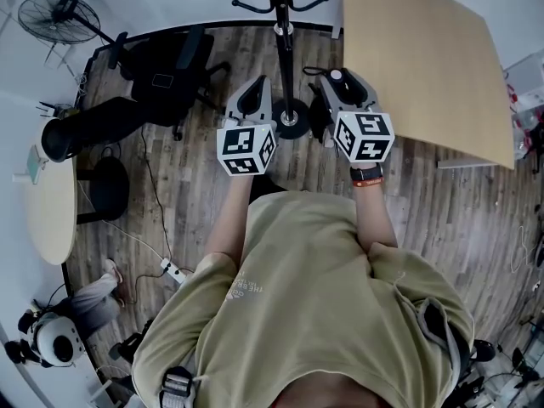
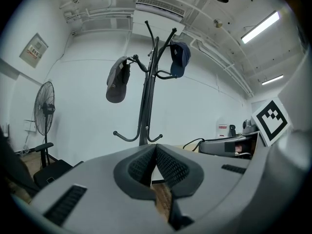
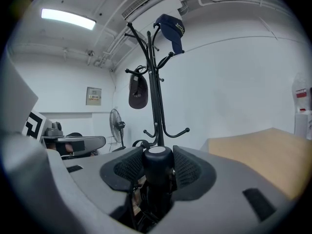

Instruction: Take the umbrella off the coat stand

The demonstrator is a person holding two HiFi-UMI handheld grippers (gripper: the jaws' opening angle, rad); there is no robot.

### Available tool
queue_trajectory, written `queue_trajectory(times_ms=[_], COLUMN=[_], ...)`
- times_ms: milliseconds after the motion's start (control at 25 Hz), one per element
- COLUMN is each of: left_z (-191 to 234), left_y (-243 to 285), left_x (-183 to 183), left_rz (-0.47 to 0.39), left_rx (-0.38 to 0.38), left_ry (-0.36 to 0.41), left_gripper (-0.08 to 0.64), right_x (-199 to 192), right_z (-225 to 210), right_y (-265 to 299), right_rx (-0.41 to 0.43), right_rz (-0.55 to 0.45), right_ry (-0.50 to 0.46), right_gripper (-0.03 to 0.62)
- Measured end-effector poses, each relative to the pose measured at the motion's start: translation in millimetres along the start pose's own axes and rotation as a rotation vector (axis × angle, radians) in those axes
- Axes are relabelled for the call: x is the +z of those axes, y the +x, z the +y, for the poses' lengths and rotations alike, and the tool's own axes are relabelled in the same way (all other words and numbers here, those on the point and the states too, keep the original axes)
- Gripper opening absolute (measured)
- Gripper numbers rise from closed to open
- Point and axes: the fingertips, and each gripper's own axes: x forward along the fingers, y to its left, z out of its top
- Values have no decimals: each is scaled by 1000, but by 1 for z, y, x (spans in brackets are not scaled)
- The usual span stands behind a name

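The black coat stand [image 1: 285, 49] rises at the top centre, its round base [image 1: 291, 119] on the wooden floor. My right gripper [image 1: 342, 92] is just right of the pole and shut on a black umbrella [image 3: 157, 168], whose white-capped end stands between the pads. The umbrella's dark body [image 1: 317, 113] hangs under the gripper, beside the base. My left gripper [image 1: 252, 100] is left of the pole with its pads [image 2: 165, 165] meeting and nothing between them. A grey cap [image 2: 117, 82] and a navy cap [image 2: 179, 60] hang on the upper hooks.
A large wooden table [image 1: 425, 58] stands to the right of the stand. A black office chair [image 1: 166, 66] and a floor fan [image 1: 58, 15] are at the left, with a round pale table [image 1: 51, 202]. A seated person [image 1: 76, 313] and a power strip [image 1: 172, 270] are at lower left.
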Motion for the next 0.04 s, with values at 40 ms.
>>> queue_trajectory(times_ms=[40], left_z=[2], left_y=[1], left_x=[-1], left_rz=[0], left_rx=[-3], left_ry=[5], left_gripper=[23], right_x=[0], right_z=[2], right_y=[3], right_rx=[1], right_rz=[2], right_ry=[-1], right_gripper=[206])
